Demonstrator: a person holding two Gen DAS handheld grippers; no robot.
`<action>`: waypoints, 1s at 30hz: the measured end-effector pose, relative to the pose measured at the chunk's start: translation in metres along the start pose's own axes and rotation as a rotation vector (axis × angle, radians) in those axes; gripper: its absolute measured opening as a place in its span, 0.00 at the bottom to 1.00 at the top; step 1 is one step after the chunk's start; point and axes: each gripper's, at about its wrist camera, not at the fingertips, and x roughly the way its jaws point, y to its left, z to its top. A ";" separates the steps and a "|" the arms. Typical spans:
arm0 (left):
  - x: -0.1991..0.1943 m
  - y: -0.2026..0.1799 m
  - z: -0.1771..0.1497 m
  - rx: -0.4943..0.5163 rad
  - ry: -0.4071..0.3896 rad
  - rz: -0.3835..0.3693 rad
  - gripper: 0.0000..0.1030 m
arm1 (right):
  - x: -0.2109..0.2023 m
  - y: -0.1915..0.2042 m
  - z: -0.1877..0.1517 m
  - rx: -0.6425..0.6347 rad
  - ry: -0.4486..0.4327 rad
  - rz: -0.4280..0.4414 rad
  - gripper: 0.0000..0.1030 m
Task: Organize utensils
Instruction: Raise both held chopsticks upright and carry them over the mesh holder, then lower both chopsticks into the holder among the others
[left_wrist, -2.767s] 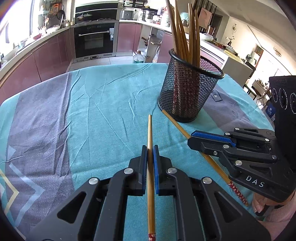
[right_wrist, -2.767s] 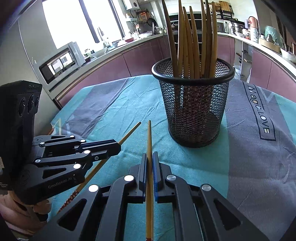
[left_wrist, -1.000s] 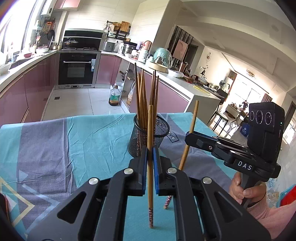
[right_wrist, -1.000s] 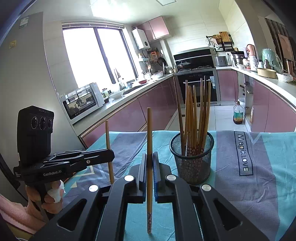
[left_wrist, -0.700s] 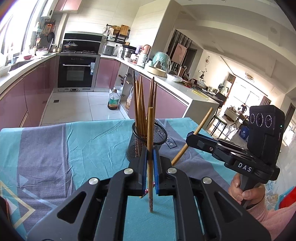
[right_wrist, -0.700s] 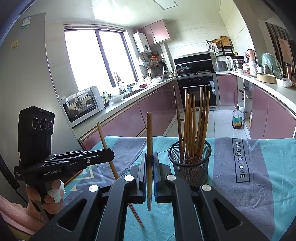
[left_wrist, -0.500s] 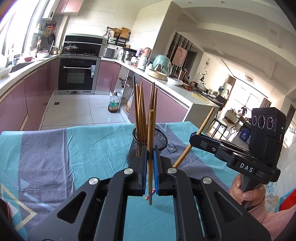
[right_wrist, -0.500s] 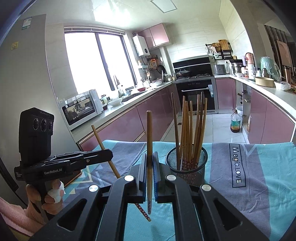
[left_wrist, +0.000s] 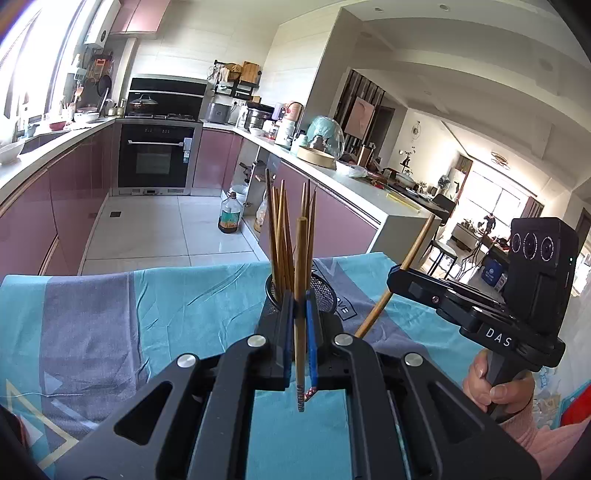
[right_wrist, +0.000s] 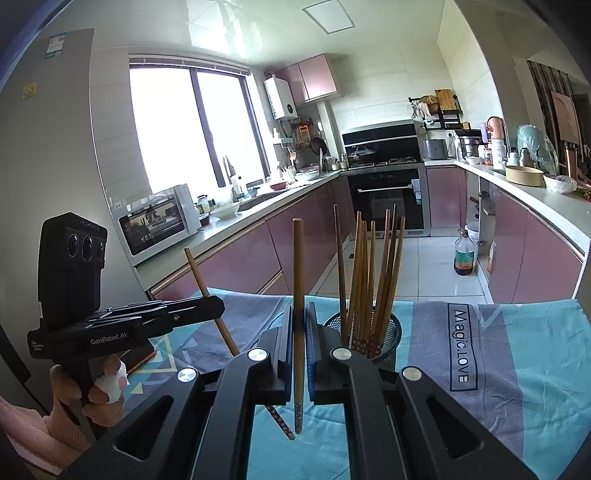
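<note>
Held upright in my left gripper (left_wrist: 300, 295), which is shut on it, is a wooden chopstick (left_wrist: 301, 254) with its patterned end hanging below the blue pads. Just behind it stands the black mesh holder (left_wrist: 327, 291) with several chopsticks (left_wrist: 280, 236) in it. My right gripper (right_wrist: 299, 310) is shut on a second chopstick (right_wrist: 298, 266), also upright, to the left of the holder (right_wrist: 388, 334). Each gripper shows in the other's view, the right gripper (left_wrist: 397, 280) with its chopstick (left_wrist: 413, 247) leaning and the left gripper (right_wrist: 219, 306) with its chopstick (right_wrist: 201, 273). The two patterned ends hang close together above the cloth.
A teal and grey tablecloth (left_wrist: 177, 299) covers the table, printed with lettering (right_wrist: 460, 343) right of the holder. Beyond the far table edge are the tiled floor, an oil bottle (left_wrist: 229, 218), pink cabinets and an oven (right_wrist: 388, 199). A person's hand (right_wrist: 96, 391) holds each handle.
Both grippers lifted their chopsticks off the cloth and raised them upright above the table. Over the last second the right gripper's chopstick tipped to a lean and the holder sank lower in both views.
</note>
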 end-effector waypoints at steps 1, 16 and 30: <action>0.000 -0.001 0.001 0.005 -0.001 0.003 0.07 | 0.000 0.000 0.001 -0.001 -0.001 -0.001 0.05; -0.003 -0.014 0.018 0.055 -0.026 -0.006 0.07 | -0.002 -0.002 0.014 -0.018 -0.029 -0.009 0.05; -0.010 -0.019 0.035 0.090 -0.066 -0.004 0.07 | -0.006 -0.005 0.032 -0.029 -0.062 -0.008 0.05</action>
